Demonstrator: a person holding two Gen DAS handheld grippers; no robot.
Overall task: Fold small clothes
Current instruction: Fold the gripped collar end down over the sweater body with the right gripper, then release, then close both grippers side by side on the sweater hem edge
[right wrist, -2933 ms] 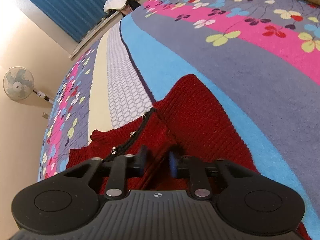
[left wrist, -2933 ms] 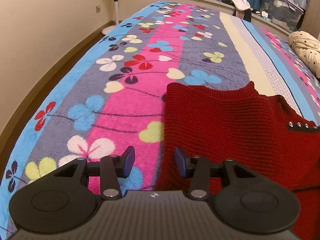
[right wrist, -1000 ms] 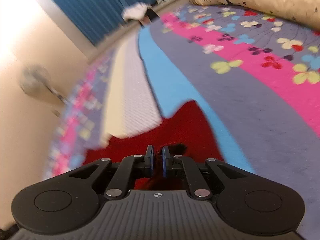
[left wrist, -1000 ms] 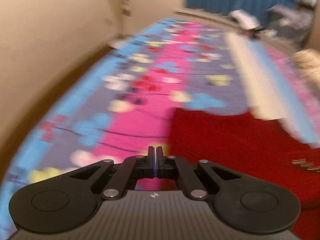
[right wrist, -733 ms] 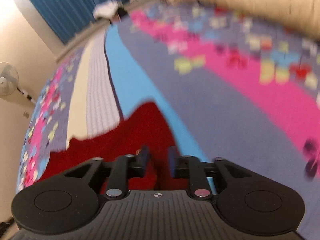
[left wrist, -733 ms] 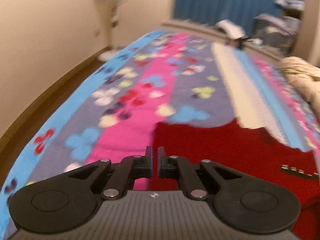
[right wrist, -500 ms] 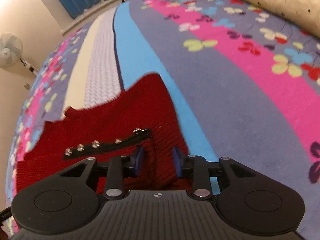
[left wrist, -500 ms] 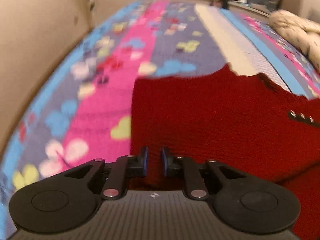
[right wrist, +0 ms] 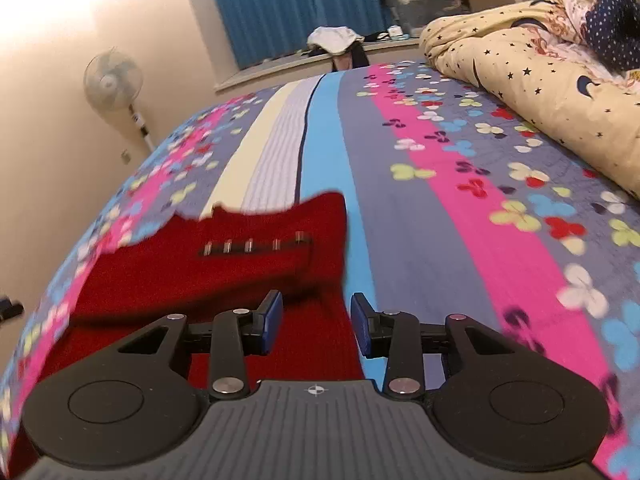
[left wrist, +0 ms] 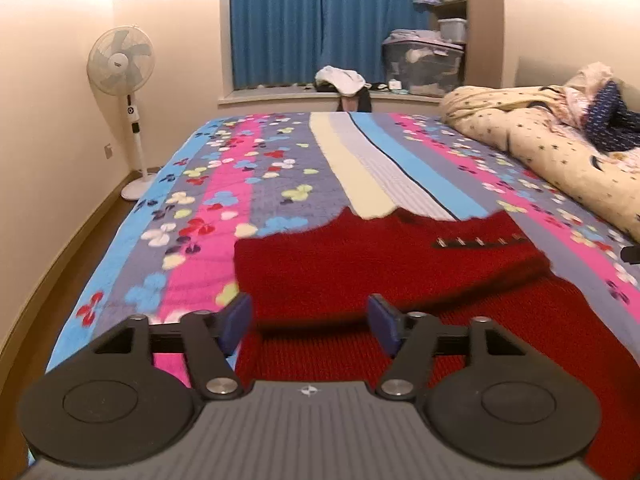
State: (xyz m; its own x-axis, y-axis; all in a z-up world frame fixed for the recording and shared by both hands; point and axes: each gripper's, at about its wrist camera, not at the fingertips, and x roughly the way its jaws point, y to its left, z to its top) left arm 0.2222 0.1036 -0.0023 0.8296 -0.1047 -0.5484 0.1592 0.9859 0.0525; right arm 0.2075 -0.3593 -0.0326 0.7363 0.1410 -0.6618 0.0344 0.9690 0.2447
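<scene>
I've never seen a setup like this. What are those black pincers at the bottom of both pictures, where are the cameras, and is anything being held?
No robot here: a person carries a black two-finger gripper in each hand, with a wide-angle camera on each looking forward along the fingers. One picture comes from the left gripper, the other from the right gripper. Both look over a bed with a flowered, striped bedspread. On it lies a red knitted sweater, its top part folded over. Both grippers' jaws have just been opening and now stand open above the sweater, holding nothing.

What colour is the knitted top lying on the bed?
Dark red, with a black strip of silver studs; the knitted top shows best in the left wrist view.
</scene>
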